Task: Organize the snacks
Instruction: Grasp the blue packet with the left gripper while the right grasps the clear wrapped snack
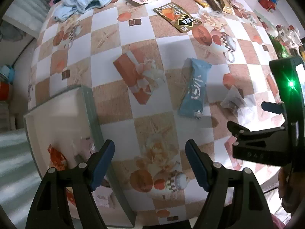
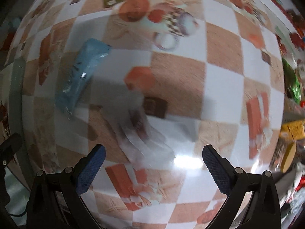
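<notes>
My left tongs [image 1: 149, 164] and right tongs [image 2: 153, 168] both hang open and empty over the checked tablecloth [image 1: 152, 61]; I judge I'm between picks; next, the light-blue foil snack bar [image 1: 193, 89] lying far of them, then the white tray [image 1: 57, 118] at left.

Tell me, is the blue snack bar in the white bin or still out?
Out: the blue snack bar lies flat on the checkered tablecloth, apart from the white bin.
</notes>
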The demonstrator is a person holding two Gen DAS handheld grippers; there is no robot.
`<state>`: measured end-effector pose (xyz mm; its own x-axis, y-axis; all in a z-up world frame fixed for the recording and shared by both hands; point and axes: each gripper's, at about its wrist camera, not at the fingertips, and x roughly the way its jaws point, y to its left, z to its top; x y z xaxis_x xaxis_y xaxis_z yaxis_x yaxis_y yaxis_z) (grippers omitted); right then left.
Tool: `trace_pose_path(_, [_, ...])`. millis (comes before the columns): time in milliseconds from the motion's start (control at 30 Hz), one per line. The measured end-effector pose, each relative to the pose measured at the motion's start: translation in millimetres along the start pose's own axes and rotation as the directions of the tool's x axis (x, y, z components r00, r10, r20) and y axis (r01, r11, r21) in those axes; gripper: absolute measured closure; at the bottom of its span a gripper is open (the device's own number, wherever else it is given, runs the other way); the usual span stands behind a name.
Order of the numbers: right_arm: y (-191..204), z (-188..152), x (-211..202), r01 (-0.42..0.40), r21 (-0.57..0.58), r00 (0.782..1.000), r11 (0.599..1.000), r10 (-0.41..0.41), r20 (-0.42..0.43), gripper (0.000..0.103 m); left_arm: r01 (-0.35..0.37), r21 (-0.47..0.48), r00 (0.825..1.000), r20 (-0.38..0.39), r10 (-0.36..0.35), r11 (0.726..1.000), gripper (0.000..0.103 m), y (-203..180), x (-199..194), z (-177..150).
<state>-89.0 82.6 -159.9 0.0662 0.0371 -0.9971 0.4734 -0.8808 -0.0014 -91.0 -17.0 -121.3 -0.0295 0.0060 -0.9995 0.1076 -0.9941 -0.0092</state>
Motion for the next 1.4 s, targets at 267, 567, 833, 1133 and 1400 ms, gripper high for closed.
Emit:
trace_pose_path(267, [44, 40, 19, -0.004, -0.049, 1.000, 0.999, 0.004, -0.012, 0.004, -0.012, -0.004, 1.000, -0.009, 0.012, 1.000, 0.023, -8, 9, 30])
trace_pose_path(567, [33, 50, 8, -0.001, -0.096, 1.000, 0.995, 0.004, 0.027, 0.056, -0.027, 0.025, 1.000, 0.002, 0.027, 0.999, 0.023, -30, 12, 52])
trace_pose_path(833, [4, 51, 1, -0.062, 0.002, 0.998, 0.998, 0.062, 0.006, 0.068, 0.008, 0.083, 0.999, 0.030, -0.010, 0.997, 0.022, -64, 10, 75])
trace_pose_path(1133, [-10, 54, -1, -0.077, 0.076, 0.997, 0.994, 0.078, -0.006, 0.068, -0.020, 0.147, 0.999, -0.033, 0.025, 0.989, 0.022, -93, 50, 108])
trace_pose_path(1400, [-21, 52, -8, -0.098, 0.114, 0.995, 0.989, 0.099, -0.001, 0.068, 0.000, 0.160, 0.997, -0.075, 0.012, 0.987, 0.021, -97, 68, 115])
